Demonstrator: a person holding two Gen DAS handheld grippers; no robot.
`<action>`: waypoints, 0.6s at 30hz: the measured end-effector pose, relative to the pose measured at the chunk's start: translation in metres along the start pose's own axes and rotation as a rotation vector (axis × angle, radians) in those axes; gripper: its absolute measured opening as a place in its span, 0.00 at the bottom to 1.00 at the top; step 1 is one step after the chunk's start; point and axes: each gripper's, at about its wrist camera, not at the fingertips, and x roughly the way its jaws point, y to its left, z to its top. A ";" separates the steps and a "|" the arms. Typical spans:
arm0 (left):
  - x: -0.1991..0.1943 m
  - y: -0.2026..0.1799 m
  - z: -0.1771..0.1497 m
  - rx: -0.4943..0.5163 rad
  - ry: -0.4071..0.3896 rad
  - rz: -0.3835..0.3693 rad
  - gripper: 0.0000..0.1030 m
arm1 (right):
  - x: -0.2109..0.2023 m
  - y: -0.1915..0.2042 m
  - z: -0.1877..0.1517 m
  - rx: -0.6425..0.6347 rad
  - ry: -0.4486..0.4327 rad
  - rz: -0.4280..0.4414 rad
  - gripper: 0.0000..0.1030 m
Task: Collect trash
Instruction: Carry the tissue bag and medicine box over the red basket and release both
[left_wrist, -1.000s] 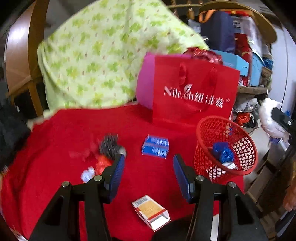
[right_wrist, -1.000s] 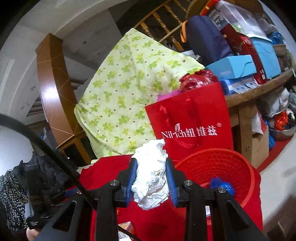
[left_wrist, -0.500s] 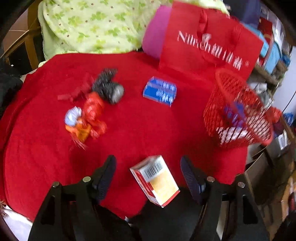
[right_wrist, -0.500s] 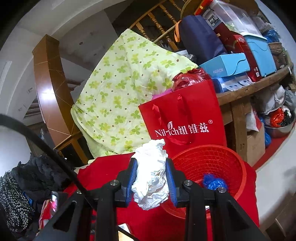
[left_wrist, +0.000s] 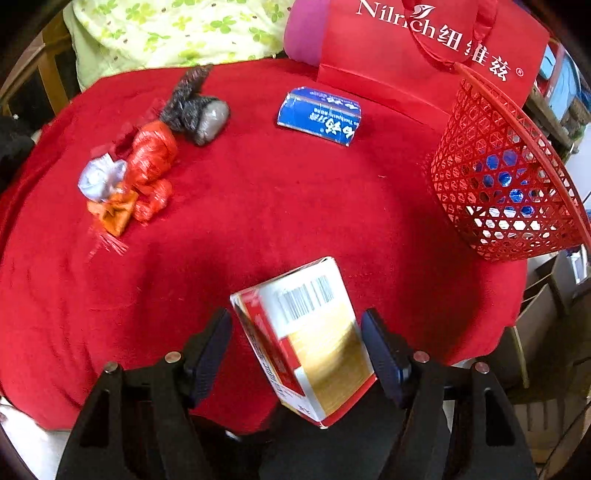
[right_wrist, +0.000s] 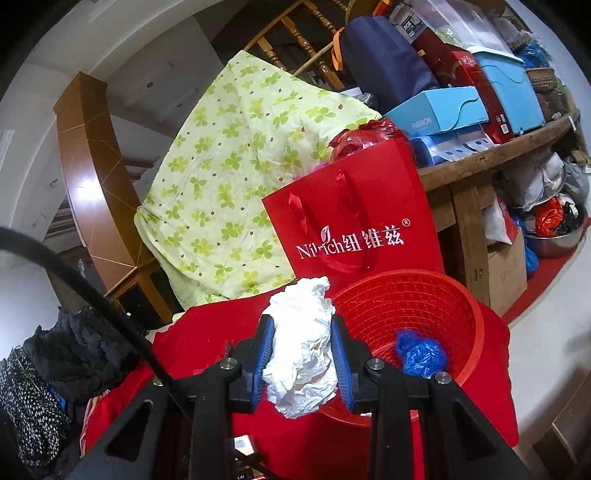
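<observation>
Right now I am bringing my left gripper (left_wrist: 295, 354) down over the small carton (left_wrist: 306, 339) lying at the near edge of the red cloth (left_wrist: 258, 206); the jaws are standing apart on either side of it, with the right pad nearly touching and the left pad clear, so nothing is being squeezed yet. My right gripper (right_wrist: 302, 354) is clamping a crumpled white paper wad (right_wrist: 301, 347) and holding it near the rim of the red basket (right_wrist: 436, 295), where a blue crumpled piece (right_wrist: 421, 352) is already lying.

I am judging the carton to be the risky part: it is sitting skewed between the pads, so closing unevenly could twist it or push it off the table edge. The basket is light and is standing near the cloth's right edge, so a knock from either hand could tip it. More trash is waiting further back: the red wrapper bundle (left_wrist: 147, 170), the grey wad (left_wrist: 197, 107) and the blue box (left_wrist: 319, 115).
</observation>
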 end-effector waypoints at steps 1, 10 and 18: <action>0.000 0.001 0.000 -0.005 0.003 -0.009 0.71 | 0.000 0.000 0.000 0.003 0.000 0.001 0.32; -0.008 0.011 -0.003 -0.019 -0.013 -0.078 0.60 | 0.000 -0.001 0.000 0.010 -0.003 0.002 0.32; -0.049 0.014 0.012 0.002 -0.109 -0.085 0.58 | 0.000 -0.002 0.003 0.010 -0.009 -0.006 0.32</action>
